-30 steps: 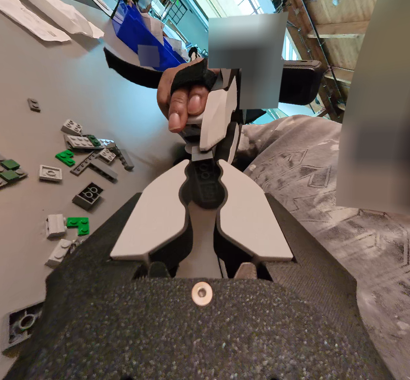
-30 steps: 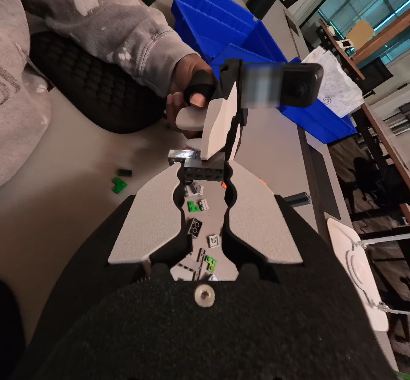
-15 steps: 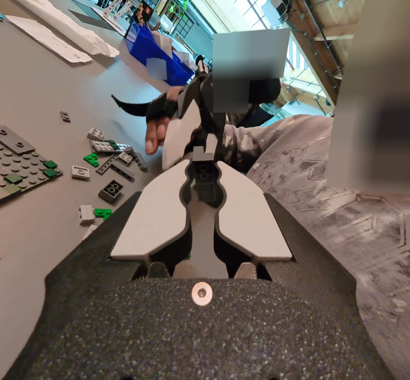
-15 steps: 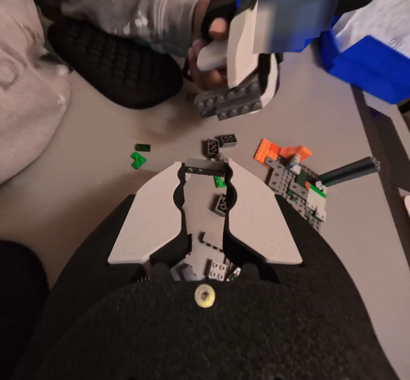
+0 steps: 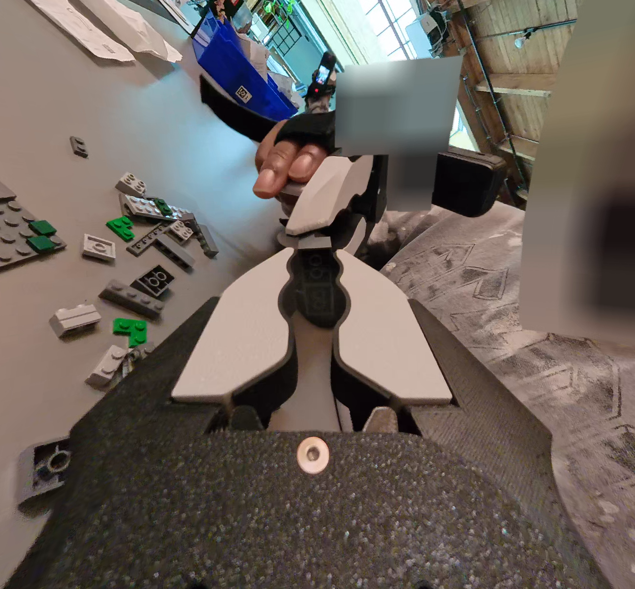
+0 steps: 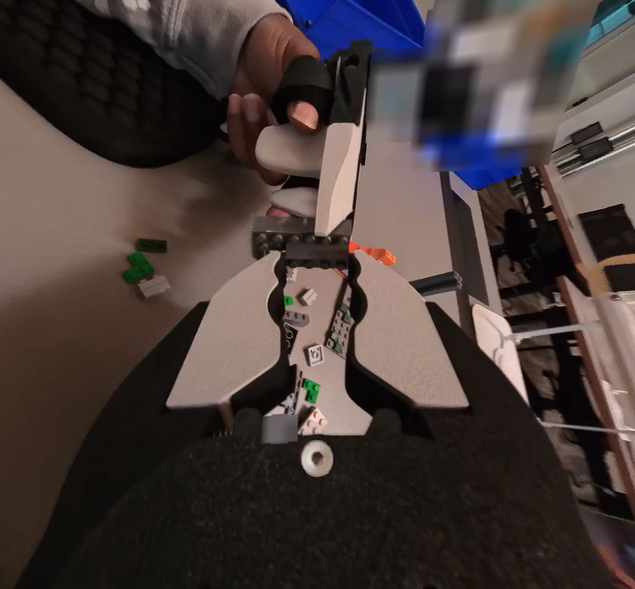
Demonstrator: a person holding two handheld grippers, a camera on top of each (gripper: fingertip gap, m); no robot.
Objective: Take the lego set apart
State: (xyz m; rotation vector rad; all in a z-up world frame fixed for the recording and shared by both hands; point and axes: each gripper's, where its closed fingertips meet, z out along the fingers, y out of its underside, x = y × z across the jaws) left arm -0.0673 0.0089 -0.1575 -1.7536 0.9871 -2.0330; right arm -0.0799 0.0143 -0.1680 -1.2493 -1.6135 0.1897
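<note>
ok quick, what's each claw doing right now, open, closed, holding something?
Left claw: closed on the dark grey studded lego piece.
Right claw: closed on a dark grey lego plate.

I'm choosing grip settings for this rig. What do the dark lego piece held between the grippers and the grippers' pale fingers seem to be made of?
The dark lego piece looks like hard moulded plastic: crisp studs, slight sheen. The left gripper and right gripper both clamp it; the pale fingers look like rigid matte plastic, finely grainy, possibly 3D-printed, with darker inner edges that may be rubber.
</note>
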